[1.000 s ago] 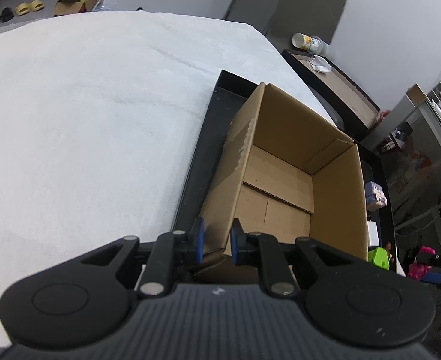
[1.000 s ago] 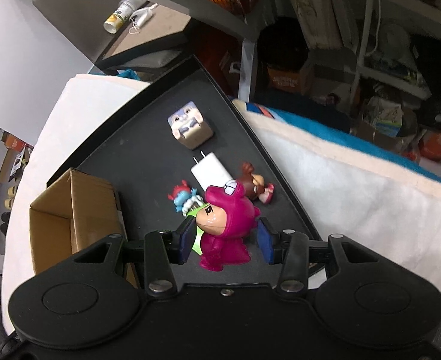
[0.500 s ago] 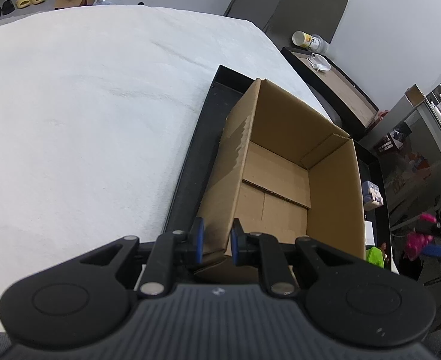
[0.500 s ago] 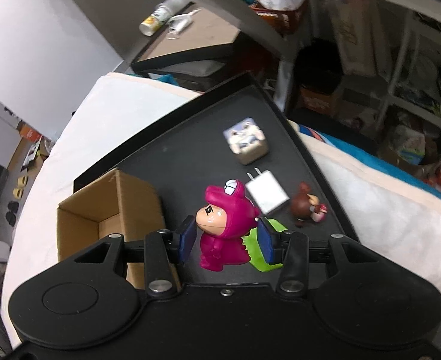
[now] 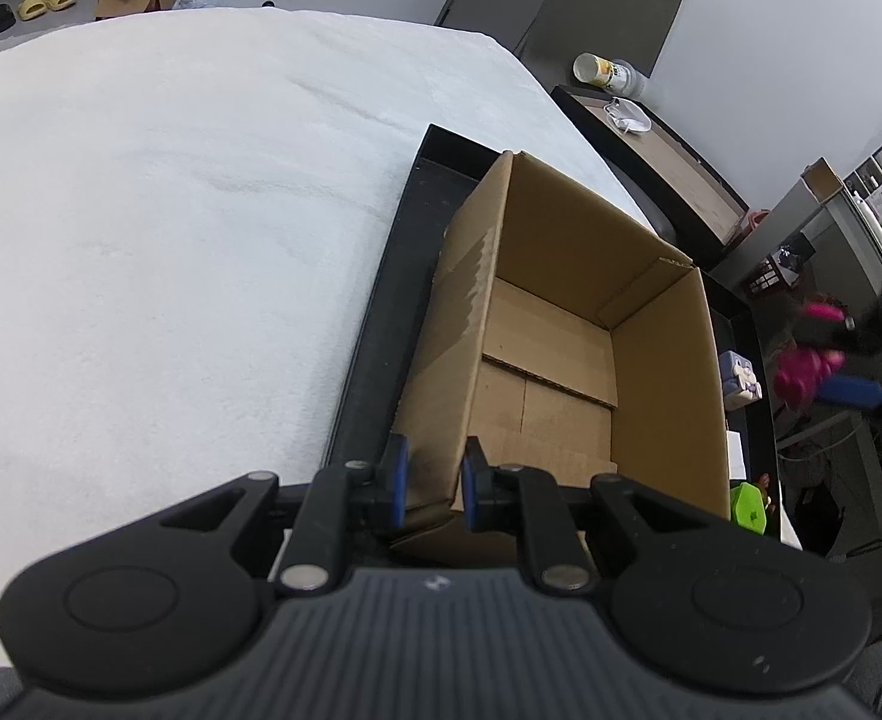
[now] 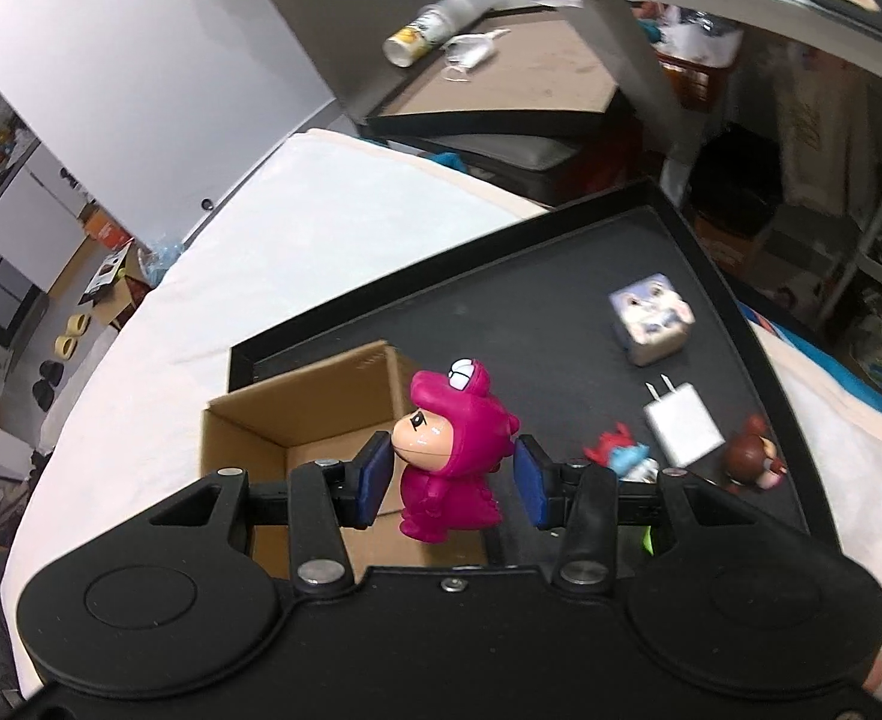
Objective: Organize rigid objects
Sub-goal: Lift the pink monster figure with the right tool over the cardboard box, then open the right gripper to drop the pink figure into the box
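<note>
Your right tongs (image 6: 453, 483) pinch the pink figurine (image 6: 450, 456) by its head — hard, light, slick plastic — left tongs (image 5: 431, 483) clamp the box (image 5: 567, 360) wall.

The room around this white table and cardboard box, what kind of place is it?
Probably a lived-in workroom or storage room, not a tidy home. Cluttered shelves stand beside the table, slippers lie on the floor, and small toys sit on a black tray.

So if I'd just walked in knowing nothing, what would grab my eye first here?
Probably the bright pink dinosaur figurine, held up between the right gripper fingers, above the black tray. Next, the open, empty cardboard box on that tray, its near wall pinched by the left gripper. A few small toys and a white charger lie on the tray beside it.
</note>
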A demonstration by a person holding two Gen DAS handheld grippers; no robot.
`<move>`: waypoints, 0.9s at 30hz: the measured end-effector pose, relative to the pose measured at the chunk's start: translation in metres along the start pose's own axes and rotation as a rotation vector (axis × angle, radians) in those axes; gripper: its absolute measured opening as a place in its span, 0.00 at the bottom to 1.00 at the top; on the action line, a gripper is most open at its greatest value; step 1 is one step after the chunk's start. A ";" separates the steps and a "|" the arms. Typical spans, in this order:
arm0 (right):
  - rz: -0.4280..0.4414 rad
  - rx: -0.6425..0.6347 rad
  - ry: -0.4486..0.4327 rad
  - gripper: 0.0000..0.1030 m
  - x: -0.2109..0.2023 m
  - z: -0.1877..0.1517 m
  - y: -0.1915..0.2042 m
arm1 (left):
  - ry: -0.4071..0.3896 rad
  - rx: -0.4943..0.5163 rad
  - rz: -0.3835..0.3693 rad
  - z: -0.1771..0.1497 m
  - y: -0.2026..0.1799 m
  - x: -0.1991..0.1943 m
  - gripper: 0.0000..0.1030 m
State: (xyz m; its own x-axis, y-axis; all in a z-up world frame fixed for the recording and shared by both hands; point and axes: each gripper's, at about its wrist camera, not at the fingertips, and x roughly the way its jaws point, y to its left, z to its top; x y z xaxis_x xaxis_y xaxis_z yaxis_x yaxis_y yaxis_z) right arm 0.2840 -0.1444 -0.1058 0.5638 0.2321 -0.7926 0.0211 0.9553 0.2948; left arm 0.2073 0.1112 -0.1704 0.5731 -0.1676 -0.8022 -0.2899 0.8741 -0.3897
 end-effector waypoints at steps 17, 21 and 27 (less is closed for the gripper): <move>0.036 -0.142 0.057 0.42 0.041 0.001 0.078 | 0.010 -0.025 -0.024 0.001 0.005 0.002 0.16; 0.048 -0.201 0.069 0.43 0.052 -0.003 0.098 | 0.010 -0.003 -0.019 0.001 0.002 0.002 0.16; 0.076 -0.221 0.072 0.48 0.055 -0.004 0.114 | 0.022 0.005 -0.016 0.002 0.001 0.003 0.16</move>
State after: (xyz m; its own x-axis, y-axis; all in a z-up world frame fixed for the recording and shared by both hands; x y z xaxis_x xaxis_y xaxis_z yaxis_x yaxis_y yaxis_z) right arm 0.3141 -0.0217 -0.1173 0.4968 0.3101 -0.8106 -0.2049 0.9495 0.2377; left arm 0.2099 0.1126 -0.1719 0.5609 -0.1912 -0.8055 -0.2767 0.8737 -0.4000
